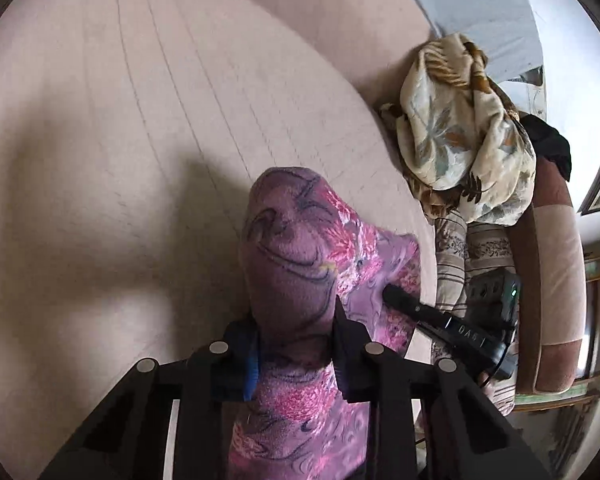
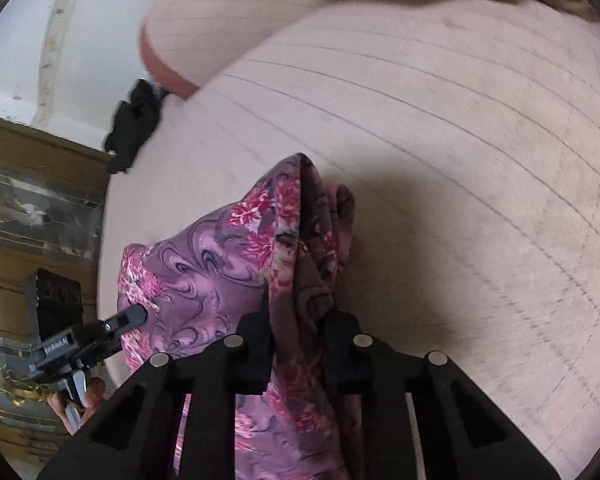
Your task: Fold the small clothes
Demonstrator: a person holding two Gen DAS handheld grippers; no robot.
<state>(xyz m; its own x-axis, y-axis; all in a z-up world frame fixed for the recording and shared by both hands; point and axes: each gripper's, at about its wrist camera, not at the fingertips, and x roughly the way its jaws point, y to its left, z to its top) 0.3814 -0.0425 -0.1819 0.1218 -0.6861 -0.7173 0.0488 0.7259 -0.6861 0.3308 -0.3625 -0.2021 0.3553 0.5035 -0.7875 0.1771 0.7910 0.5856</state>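
While both claws pinch it, the purple floral garment (image 1: 296,264) hangs above the sofa seat (image 1: 120,120).
Left claw (image 1: 296,344) and right claw (image 2: 296,344) each grip an edge, cloth stretched between them.

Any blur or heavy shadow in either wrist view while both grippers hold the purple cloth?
Left wrist view: sharp; the cloth in the left gripper throws a broad shadow over the sofa. Right wrist view: sofa seams smear at the right edge; shadow beside the cloth in the right gripper. Fisheye bends the seams in both.
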